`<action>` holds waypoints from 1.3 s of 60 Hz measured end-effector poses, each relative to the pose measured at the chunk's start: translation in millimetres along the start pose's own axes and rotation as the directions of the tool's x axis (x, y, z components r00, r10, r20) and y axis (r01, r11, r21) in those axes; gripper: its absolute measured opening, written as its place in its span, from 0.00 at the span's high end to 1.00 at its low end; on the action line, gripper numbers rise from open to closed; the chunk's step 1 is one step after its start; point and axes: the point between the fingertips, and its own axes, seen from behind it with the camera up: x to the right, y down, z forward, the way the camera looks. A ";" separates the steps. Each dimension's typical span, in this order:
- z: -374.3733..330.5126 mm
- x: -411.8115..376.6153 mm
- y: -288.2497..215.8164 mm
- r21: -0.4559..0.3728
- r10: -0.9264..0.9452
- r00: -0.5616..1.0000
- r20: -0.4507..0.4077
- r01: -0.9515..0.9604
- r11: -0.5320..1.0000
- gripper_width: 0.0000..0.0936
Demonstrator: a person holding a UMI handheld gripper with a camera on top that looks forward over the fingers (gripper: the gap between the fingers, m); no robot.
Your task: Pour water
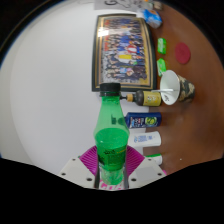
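A green plastic bottle (110, 135) with a black cap (109, 90) stands upright between my fingers. My gripper (111, 165) is shut on its lower body, and both magenta pads (88, 158) press against its sides. A clear plastic cup (172, 87) stands beyond the bottle to the right, its open mouth showing. The bottle's base is hidden between the fingers.
The white tabletop (50, 100) spreads to the left. Beyond the bottle lie a framed colourful picture (125, 50), a yellow can (148, 98), a blue packet (147, 120) and a small white bottle (145, 140). A brown round object (183, 50) lies further right.
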 end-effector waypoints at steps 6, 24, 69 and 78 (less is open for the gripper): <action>23.0 16.1 -13.6 -0.007 0.198 0.980 0.003 -0.198 0.980 0.65; 55.8 53.6 -33.1 -0.007 0.516 0.856 0.008 -0.516 0.856 0.65; 4.5 -81.6 -196.5 0.062 -0.837 0.529 -0.139 0.848 0.526 0.65; -2.6 -30.3 -270.9 -0.030 -0.928 0.246 -0.280 0.964 0.265 0.65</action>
